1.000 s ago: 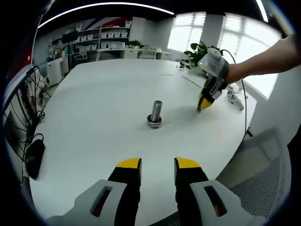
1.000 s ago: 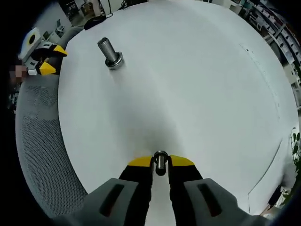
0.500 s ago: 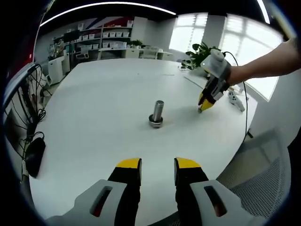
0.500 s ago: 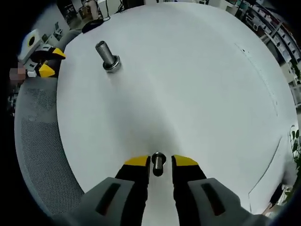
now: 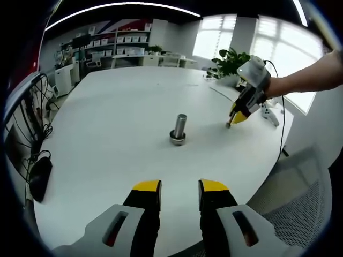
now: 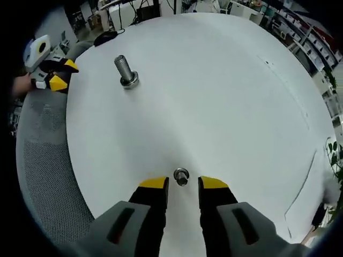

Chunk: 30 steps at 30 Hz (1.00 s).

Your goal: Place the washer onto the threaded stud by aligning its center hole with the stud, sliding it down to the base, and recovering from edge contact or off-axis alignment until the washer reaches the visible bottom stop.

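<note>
1. Behind the round white table point(image 5: 107, 123), the left gripper view shows one office room with shelving along the far wall, bright windows and one potted plant point(image 5: 231, 58).
2. One threaded stud point(image 5: 178, 129) stands upright near the middle of the table, on its wider base; it also appears in the right gripper view at point(image 6: 125, 71), toward the upper left.
3. One washer point(image 6: 181, 175) sits on the table just beyond the right gripper's point(image 6: 181, 183) yellow tips, between them but clear of both. Whether it lies flat or stands on edge cannot be told. It is well apart from the stud.
4. Two grippers are counted. The right gripper has its jaws spread with a gap on each side of the washer, grasping nothing. In the left gripper view it appears at point(image 5: 231, 121), tips close to the table, held by one bare forearm point(image 5: 305, 79) coming in from the right.
5. The left gripper point(image 5: 179, 186) hovers over the near table edge, its jaws parted with bare table between them, holding nothing. In the right gripper view it shows at the far left point(image 6: 57, 74), beyond the table's rim.
6. One dark computer mouse point(image 5: 39, 179) lies at the table's left edge with cables beside it.
7. One grey mesh chair point(image 6: 45, 171) sits beside the table.
</note>
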Tool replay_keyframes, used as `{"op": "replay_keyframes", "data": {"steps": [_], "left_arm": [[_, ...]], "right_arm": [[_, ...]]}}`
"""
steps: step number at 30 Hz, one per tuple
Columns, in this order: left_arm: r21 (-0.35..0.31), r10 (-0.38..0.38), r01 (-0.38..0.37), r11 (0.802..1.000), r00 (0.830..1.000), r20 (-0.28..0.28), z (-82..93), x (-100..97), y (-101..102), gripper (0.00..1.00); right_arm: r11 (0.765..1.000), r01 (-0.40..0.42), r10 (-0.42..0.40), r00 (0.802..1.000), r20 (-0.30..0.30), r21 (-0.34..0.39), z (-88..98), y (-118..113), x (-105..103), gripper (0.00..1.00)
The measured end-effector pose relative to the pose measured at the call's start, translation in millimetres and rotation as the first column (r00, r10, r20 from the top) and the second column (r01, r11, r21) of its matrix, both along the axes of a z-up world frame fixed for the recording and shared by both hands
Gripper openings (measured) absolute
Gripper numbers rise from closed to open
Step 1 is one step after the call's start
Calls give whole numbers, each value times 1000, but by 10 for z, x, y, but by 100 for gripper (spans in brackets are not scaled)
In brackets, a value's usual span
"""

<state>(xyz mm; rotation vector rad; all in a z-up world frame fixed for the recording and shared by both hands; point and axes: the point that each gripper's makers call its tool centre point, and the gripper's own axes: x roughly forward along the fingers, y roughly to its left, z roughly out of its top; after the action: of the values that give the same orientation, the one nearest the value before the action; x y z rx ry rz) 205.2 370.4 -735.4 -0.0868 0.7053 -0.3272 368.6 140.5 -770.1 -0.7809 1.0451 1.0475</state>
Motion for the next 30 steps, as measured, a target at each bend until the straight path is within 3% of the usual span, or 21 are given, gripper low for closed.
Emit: {"op": "replay_keyframes", "data": {"steps": [7,16,30], "left_arm": [[10,-5,5,1000,1000,-4,-6,-9,-2,26],[14,-5,6,1000,1000,-11,-14,-14,0,26],[7,12,-12,1000,1000,-19,-31,-13,21,26]], "right_arm": [[999,30,-30,999,19,29,12,-123,-44,26],[989,83,-90,995,52,121,103,-193,-124,26],[920,207,-246,966,78,332,229,-213,-392,28]]}}
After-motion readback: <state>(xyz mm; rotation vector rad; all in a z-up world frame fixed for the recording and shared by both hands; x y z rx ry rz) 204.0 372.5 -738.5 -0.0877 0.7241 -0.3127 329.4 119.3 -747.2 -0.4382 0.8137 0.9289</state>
